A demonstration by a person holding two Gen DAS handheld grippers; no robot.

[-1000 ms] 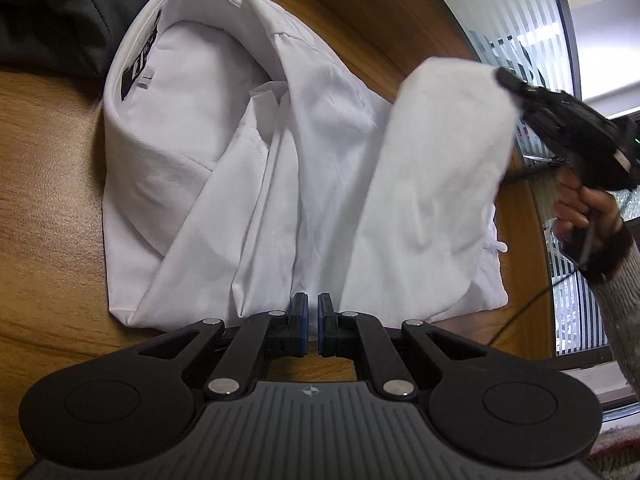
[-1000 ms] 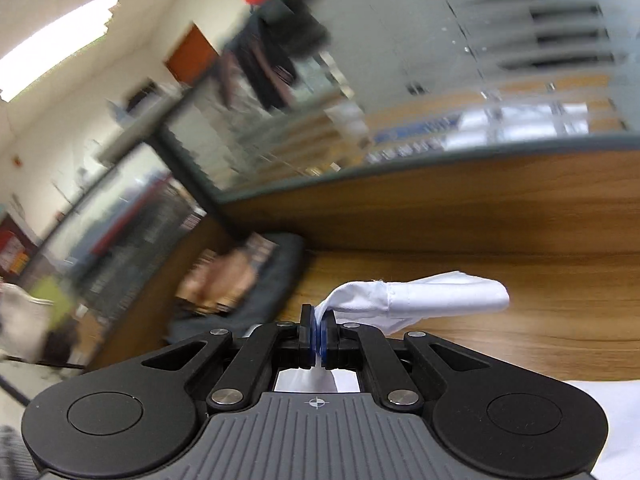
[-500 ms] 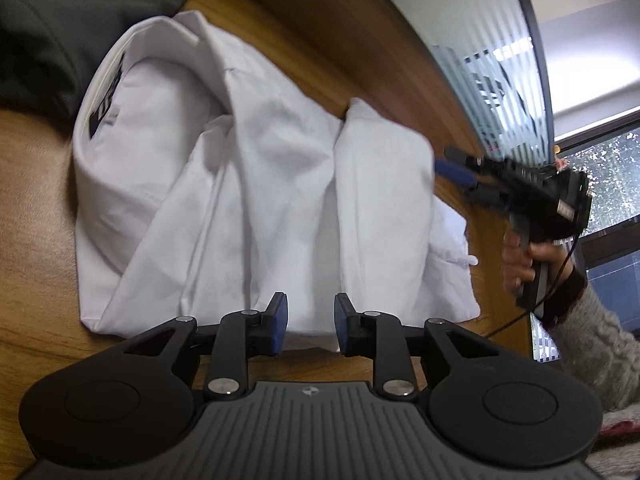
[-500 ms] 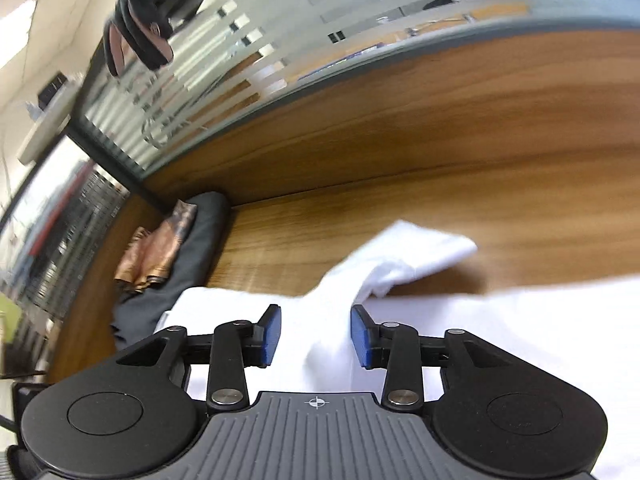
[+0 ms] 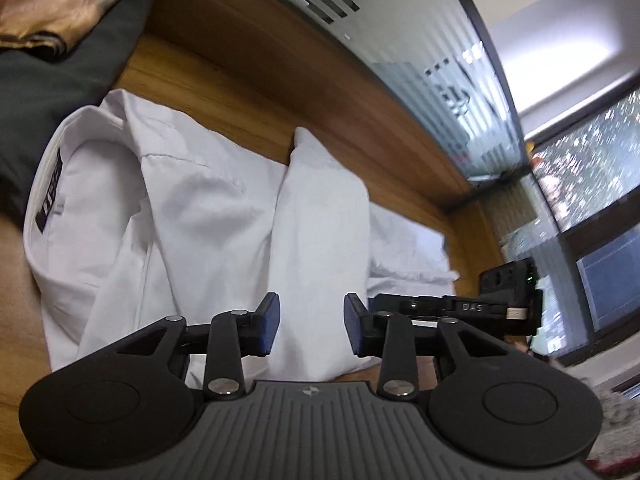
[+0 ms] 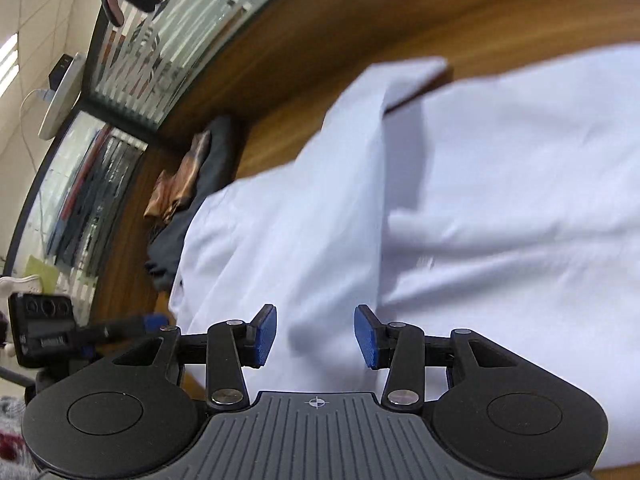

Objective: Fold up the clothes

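Observation:
A white shirt lies on the wooden table, its collar with a black label to the left. One sleeve lies folded across the body. My left gripper hovers above the shirt's near edge; its jaws are opening with nothing between them. In the right wrist view, my right gripper stands open just above the white shirt, its pads clear of the cloth. The right tool's black body shows low at the right in the left wrist view.
A dark garment with a bronze cloth on it lies beyond the collar. A wooden upstand and a striped glass partition close the table's far side. Windows are at the right.
The right gripper let go of the sleeve, which now lies flat across the shirt, and came down low over the cloth. The left gripper opened and rose from the near edge.

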